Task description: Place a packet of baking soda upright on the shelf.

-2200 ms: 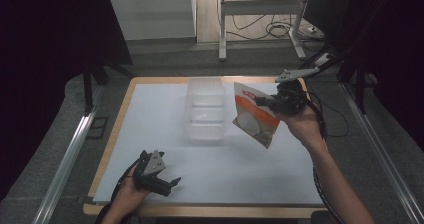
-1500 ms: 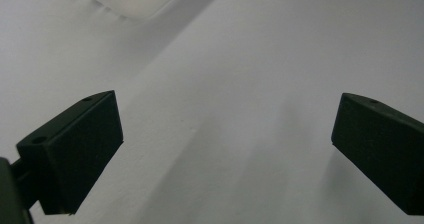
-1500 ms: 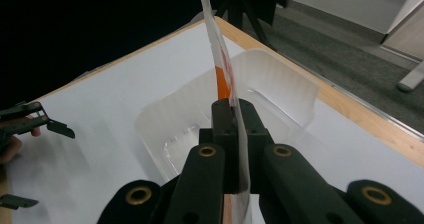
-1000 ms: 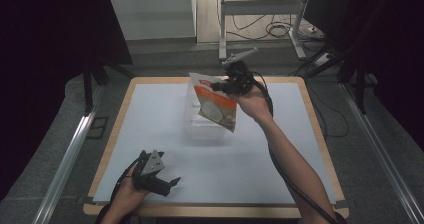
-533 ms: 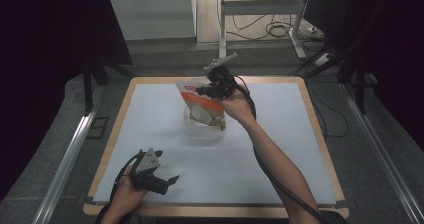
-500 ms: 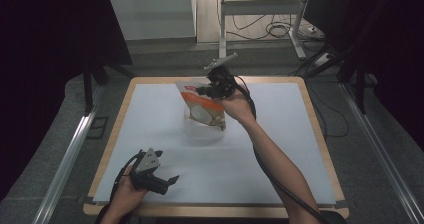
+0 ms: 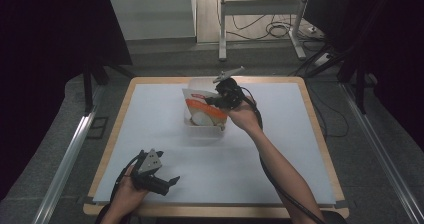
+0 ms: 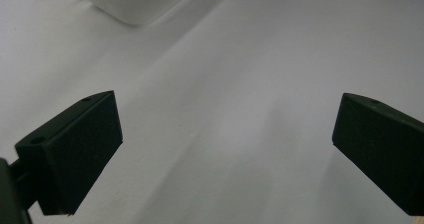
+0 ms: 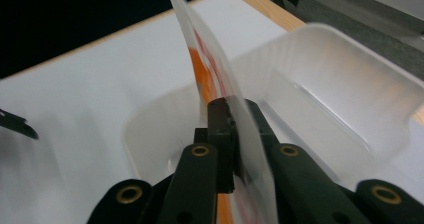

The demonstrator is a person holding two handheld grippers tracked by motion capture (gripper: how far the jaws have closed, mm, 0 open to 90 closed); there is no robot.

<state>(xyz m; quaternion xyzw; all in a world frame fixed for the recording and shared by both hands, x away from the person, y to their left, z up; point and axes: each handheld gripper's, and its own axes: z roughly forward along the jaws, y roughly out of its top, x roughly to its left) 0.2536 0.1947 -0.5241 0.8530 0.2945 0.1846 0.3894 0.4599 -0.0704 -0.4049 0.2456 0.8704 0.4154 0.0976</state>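
Observation:
A white and orange pouch (image 7: 202, 111) stands on edge in the near half of a clear plastic tub (image 7: 206, 133) at the middle back of the table. My right gripper (image 7: 214, 102) is shut on the pouch's right edge. In the right gripper view the thin pouch (image 9: 212, 66) sits pinched between the jaws of the right gripper (image 9: 235, 134), above the tub (image 9: 350, 109). These jaws have just been opening slightly, with the pouch still between them. My left gripper (image 7: 167, 176) rests open near the front left edge. In its own view the left gripper (image 8: 225, 149) has nothing between its jaws.
A white sheet (image 7: 280, 149) covers the wooden-rimmed table (image 7: 320, 134). A corner of the tub (image 8: 135, 4) shows at the top of the left gripper view. Dark floor, a metal stand (image 7: 222, 24) and cables lie beyond the table.
My right gripper carried the pouch from the back right leftward over the tub, then lowered it into the tub. The left gripper has stayed where it was.

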